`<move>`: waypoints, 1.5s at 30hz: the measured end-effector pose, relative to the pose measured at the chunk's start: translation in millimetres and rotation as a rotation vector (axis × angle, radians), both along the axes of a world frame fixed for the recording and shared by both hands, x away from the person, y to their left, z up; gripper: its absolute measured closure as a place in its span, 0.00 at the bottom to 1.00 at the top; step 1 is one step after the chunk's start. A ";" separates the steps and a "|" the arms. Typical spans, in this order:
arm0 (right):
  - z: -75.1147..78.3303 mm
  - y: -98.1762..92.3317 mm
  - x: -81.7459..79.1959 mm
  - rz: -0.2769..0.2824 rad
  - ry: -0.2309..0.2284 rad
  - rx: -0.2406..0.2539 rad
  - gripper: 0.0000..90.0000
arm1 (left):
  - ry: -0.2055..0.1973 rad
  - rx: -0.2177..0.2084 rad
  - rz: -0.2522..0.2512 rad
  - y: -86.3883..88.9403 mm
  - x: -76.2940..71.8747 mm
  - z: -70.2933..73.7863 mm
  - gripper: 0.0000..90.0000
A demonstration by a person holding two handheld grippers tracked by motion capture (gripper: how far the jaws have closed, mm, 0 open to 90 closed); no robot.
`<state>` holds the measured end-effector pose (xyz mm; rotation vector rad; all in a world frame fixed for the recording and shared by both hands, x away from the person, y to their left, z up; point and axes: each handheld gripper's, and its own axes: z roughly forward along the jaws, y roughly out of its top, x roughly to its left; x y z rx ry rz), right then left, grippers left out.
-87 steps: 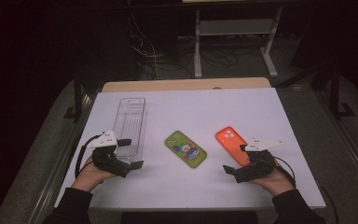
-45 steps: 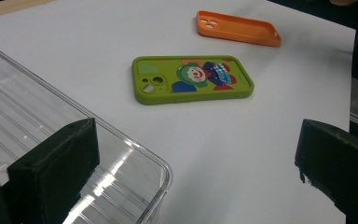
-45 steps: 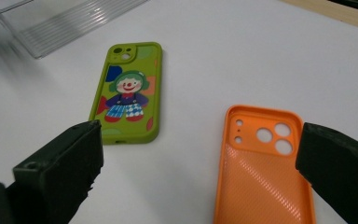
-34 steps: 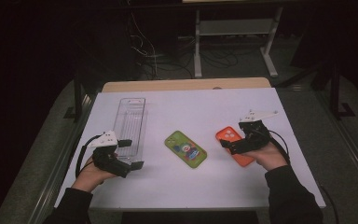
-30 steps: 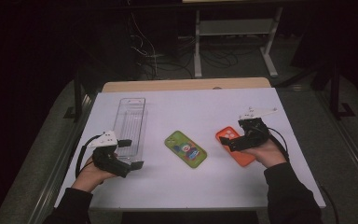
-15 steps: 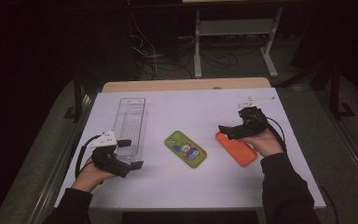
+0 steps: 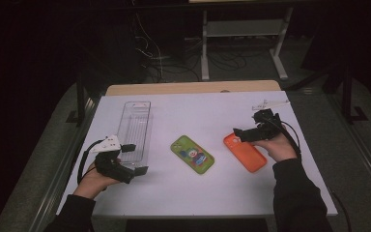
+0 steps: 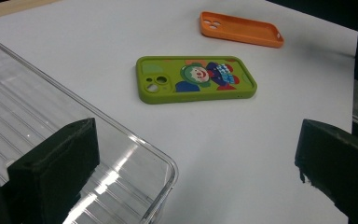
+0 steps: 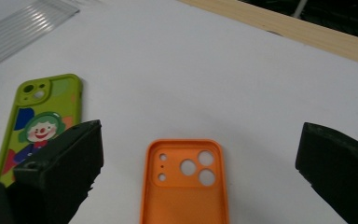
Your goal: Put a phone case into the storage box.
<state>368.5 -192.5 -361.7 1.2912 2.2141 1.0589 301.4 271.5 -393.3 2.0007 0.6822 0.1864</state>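
An orange phone case lies hollow side up on the white table, right of centre. My right gripper hovers at its far end, open, and the case shows between its two black jaws with nothing held. Left of it lies a green case with a clown picture. My left gripper rests open at the near left, one jaw over the near corner of a clear plastic tray. Ahead of my left gripper lie the green case and the orange one.
A wooden strip runs along the table's far edge. Beyond it, on the dark floor, stand a white desk frame and loose cables. Bare white surface lies between the cases and the near edge.
My right gripper has moved from the near right of the table forward and left, to the far end of the orange case. The left gripper has stayed put.
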 end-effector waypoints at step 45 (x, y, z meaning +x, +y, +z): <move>-38.6 -10.6 -2.5 0.006 0.141 -0.088 0.00 | -0.003 0.013 -0.003 -0.4 0.0 0.0 0.00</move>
